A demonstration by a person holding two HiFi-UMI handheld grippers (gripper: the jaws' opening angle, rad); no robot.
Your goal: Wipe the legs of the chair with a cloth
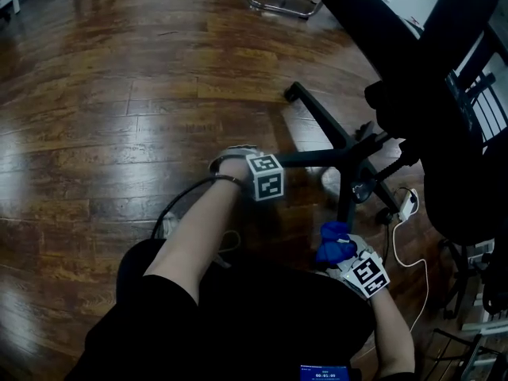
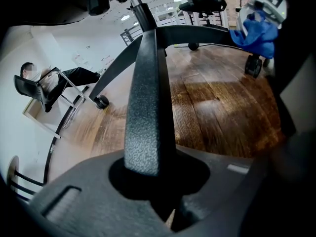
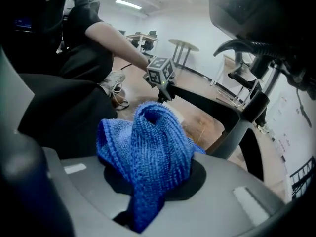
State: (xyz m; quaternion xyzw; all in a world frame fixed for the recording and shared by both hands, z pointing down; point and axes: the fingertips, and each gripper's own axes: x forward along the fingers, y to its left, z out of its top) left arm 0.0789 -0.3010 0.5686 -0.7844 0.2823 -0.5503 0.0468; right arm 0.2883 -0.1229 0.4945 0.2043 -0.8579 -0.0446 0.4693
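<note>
The left hand-held gripper (image 1: 252, 165) clamps one chair leg (image 2: 145, 107), seemingly steadying it, while the right hand-held gripper (image 1: 343, 252) pinches the cloth (image 1: 333, 240) near a second leg (image 1: 346, 203), so next the cloth likely must press on and slide along it.

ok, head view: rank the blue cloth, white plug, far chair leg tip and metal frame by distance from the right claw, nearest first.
1. blue cloth: gripped in the right claw itself, lower right.
2. white plug: just up and right of the claw.
3. chair leg tip: well above, mid-frame.
4. metal frame: top edge, farthest.
</note>
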